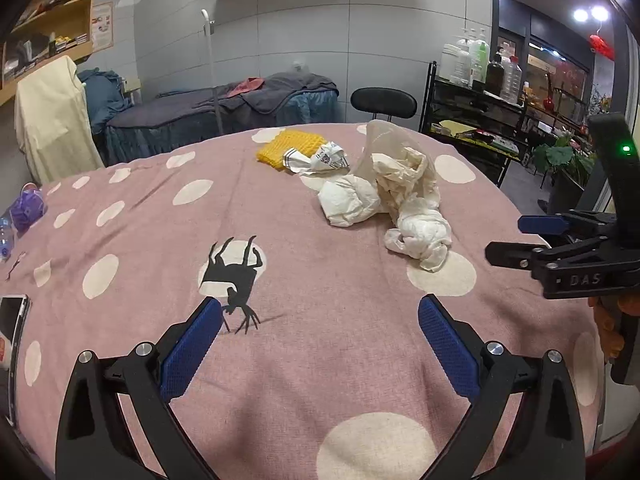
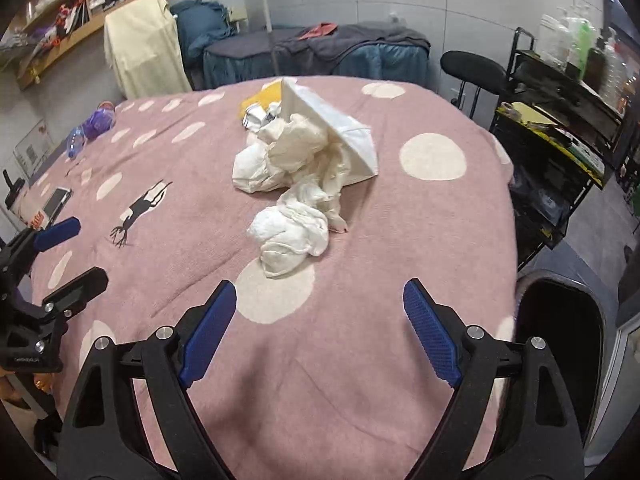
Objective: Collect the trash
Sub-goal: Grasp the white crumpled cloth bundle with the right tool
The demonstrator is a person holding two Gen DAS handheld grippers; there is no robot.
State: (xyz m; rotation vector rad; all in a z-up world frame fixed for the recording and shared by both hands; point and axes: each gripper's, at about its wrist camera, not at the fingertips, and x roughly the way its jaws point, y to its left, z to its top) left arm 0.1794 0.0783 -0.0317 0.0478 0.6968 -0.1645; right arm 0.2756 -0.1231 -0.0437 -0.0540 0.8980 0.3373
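Right now, from the left wrist view, the left gripper (image 1: 320, 320) hangs over the pink spotted cloth (image 1: 160, 240) covering the surface, its jaws spread wide with nothing between them. A heap of crumpled white paper trash (image 1: 400, 208) lies up at about one o'clock from those jaws, well apart from them. Just behind the heap, at twelve o'clock, sits a yellow knitted piece (image 1: 290, 146) with a crushed printed wrapper (image 1: 320, 160) resting against it. The right gripper (image 1: 516, 240) pokes in from three o'clock, its jaws parted and empty. A purple bottle (image 1: 25, 208) lies at the far nine o'clock edge.

From the right wrist view, the right gripper (image 2: 320, 304) also has its jaws wide apart, holding nothing. The same paper trash (image 2: 296, 184) lies at twelve o'clock, near the tips but clear of them, with a flat white sheet (image 2: 344, 128) propped tilted on top. The left gripper (image 2: 68, 248) shows at nine o'clock. A phone (image 2: 56, 200) lies near the left edge of the cloth (image 2: 400, 240).
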